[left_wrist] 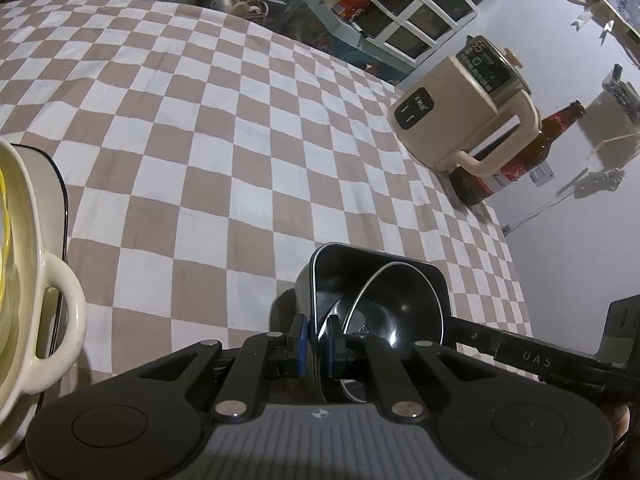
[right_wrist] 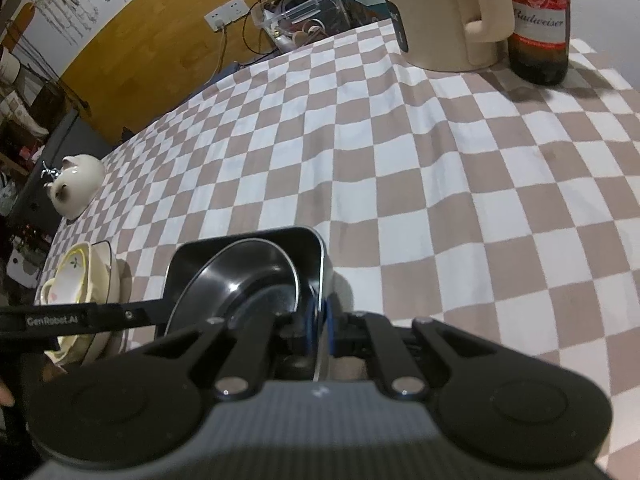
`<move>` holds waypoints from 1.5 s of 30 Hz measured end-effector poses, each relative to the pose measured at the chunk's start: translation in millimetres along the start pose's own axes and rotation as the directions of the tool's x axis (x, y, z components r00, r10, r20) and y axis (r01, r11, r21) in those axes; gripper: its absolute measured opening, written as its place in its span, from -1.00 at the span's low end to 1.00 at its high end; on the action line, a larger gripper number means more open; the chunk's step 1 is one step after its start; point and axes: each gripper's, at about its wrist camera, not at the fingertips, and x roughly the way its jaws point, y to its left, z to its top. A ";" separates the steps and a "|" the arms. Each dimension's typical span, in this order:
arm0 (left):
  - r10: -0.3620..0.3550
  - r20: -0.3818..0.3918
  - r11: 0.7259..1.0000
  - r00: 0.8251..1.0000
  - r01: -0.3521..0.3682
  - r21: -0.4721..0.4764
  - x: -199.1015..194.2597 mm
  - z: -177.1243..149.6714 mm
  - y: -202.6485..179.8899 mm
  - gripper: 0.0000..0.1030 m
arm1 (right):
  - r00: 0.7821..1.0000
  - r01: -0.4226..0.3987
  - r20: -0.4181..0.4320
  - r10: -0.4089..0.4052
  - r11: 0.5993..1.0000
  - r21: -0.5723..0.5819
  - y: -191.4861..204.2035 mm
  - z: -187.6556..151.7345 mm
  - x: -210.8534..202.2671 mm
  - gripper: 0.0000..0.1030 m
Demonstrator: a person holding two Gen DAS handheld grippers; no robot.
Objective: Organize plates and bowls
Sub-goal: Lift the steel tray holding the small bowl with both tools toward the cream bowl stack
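A black square dish (left_wrist: pixel 376 280) with a round black plate (left_wrist: pixel 400 316) tilted inside it sits above the checkered tablecloth (left_wrist: pixel 240 140), gripped from both sides; whether it touches the cloth cannot be told. The plate leans on edge, its hollow face turned toward the left gripper (left_wrist: pixel 316 340), whose blue pads pinch the dish's near wall. The right gripper (right_wrist: pixel 318 330) clamps the opposite wall, blue pads pressed together on the rim, with the plate's underside facing it. Each gripper's body reaches in low and roughly level with the cloth, the two meeting at the dish from opposite sides. Left of the dish, a stack of cream bowls (right_wrist: pixel 86 280) with a handled one on top stands near the table edge. Beyond the dish, well apart, a cream kettle (left_wrist: pixel 460 112) and a brown beer bottle (left_wrist: pixel 516 156) stand side by side. A small white pot (right_wrist: pixel 78 184) rests far left of the dish.
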 end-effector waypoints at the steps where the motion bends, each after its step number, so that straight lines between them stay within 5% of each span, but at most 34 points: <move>1: -0.004 0.003 1.000 1.000 0.004 0.003 -1.9 -0.5 -1.0 -0.83 | 1.000 0.001 0.004 -0.001 1.000 -0.002 0.0 0.2 -2.2 -0.83; 20: -0.075 0.117 0.996 0.990 0.070 0.046 -71.6 -4.7 8.3 -0.83 | 0.993 0.011 0.120 -0.014 1.000 0.025 39.3 -16.4 -47.7 -0.83; 45: 0.026 0.275 0.996 0.961 0.000 -0.093 -195.3 -14.1 135.2 -0.82 | 0.992 -0.091 0.079 0.102 0.987 -0.130 181.8 -19.4 1.2 -0.83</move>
